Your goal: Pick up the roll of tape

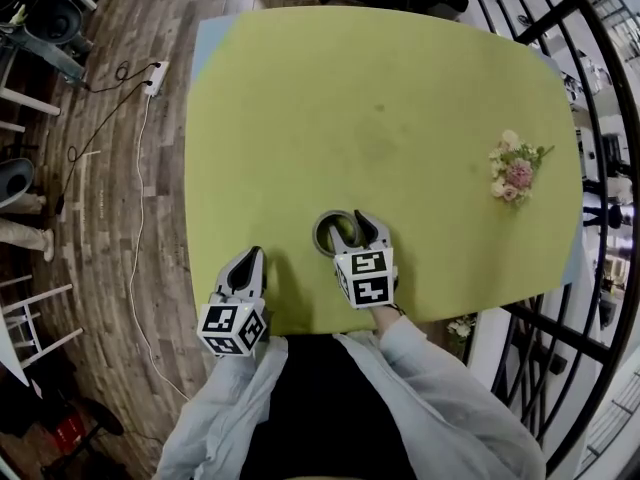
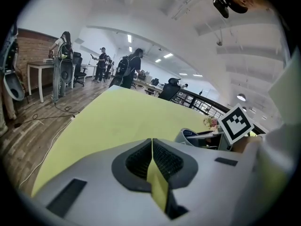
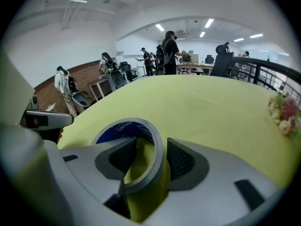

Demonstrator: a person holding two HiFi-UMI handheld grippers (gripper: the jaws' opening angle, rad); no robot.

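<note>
The roll of grey tape (image 1: 320, 236) lies flat on the yellow-green table (image 1: 380, 98), near its front edge. My right gripper (image 1: 352, 228) straddles the roll's near wall, one jaw inside the ring and the other outside. In the right gripper view the tape (image 3: 158, 142) wall stands between the pads with a small gap on each side, so this gripper (image 3: 153, 160) is open. My left gripper (image 1: 249, 260) rests low at the table's front left, a hand's width left of the roll. Its jaws (image 2: 152, 158) meet at the tips with nothing between them.
A small bunch of pink and white flowers (image 1: 515, 173) lies at the table's right side. A power strip (image 1: 155, 76) and cables run over the wooden floor to the left. A black railing (image 1: 590, 118) curves past the right edge. Several people stand far off.
</note>
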